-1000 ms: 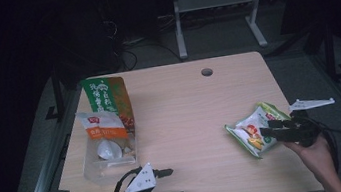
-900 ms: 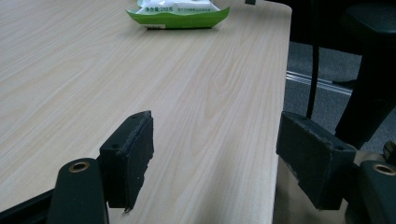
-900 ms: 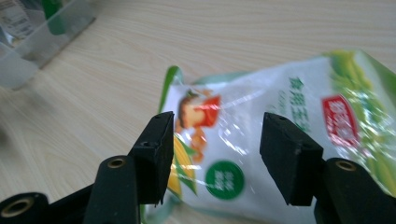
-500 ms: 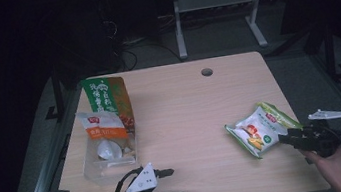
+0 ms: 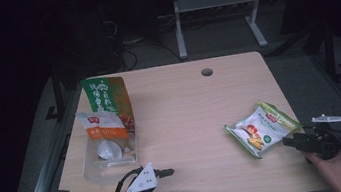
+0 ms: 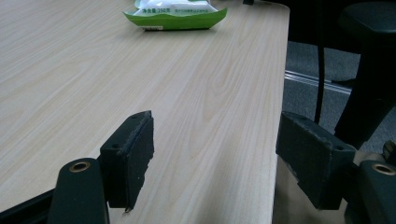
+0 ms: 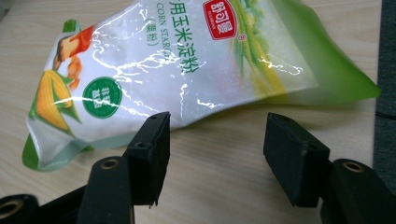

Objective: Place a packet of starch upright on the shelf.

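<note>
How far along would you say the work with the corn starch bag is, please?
Done: the corn starch bag lies flat on the table, let go. In hand: nothing; the right gripper sits just off the bag's near edge, its jaws having just opened further, and the left gripper rests open by the near edge. Left: perhaps the two bags at the left, untouched.

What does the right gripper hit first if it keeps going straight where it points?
Likely the glossy green-and-white corn starch pouch: it lies flat on the light wooden table just beyond the open right gripper, nothing between. The gap is hard to judge.
</note>
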`<state>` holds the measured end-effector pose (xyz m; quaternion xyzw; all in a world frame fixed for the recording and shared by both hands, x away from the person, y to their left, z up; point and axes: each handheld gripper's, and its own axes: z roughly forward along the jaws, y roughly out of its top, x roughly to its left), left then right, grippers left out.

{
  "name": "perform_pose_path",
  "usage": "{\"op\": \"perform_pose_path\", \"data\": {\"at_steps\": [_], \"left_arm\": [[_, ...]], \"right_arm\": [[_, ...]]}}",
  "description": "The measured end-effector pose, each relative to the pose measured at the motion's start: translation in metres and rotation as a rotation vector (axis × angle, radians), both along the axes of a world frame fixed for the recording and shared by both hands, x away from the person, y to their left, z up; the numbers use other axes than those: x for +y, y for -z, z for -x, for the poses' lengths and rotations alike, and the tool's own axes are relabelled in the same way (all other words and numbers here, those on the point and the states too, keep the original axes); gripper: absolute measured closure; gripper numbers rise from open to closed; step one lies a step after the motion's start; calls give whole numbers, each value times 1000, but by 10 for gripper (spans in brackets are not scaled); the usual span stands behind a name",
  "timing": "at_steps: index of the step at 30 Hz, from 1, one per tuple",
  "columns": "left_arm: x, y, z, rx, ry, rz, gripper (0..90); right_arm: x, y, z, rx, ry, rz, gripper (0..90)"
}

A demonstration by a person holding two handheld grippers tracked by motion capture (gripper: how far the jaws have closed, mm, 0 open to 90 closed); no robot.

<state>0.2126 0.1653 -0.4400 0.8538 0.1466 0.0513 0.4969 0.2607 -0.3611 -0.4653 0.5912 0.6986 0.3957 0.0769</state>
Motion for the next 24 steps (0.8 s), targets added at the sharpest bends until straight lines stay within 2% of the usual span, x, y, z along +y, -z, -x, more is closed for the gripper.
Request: {"op": "perform_pose_path", "data": {"at_steps": [8, 13, 15, 18, 23, 24], "left_arm": [[0, 0, 0, -2, 1, 0, 275], [-2, 0, 0, -2, 3, 0, 275], [-2, 0, 0, -3, 4, -1, 275], [-2, 0, 0, -3, 3, 1, 275], [-2, 0, 0, -4, 5, 0, 275], [-2, 0, 0, -5, 5, 0, 275]], "right_arm": [[3, 3, -14, 7, 6, -57, 376], [6, 3, -22, -10, 3, -93, 377], [8, 5, -29, 2, 6, -131, 378], [9, 6, -34, 2, 4, -137, 381], [15, 7, -45, 12, 4, -167, 411], [16, 8, -49, 5, 4, -193, 481]]}}
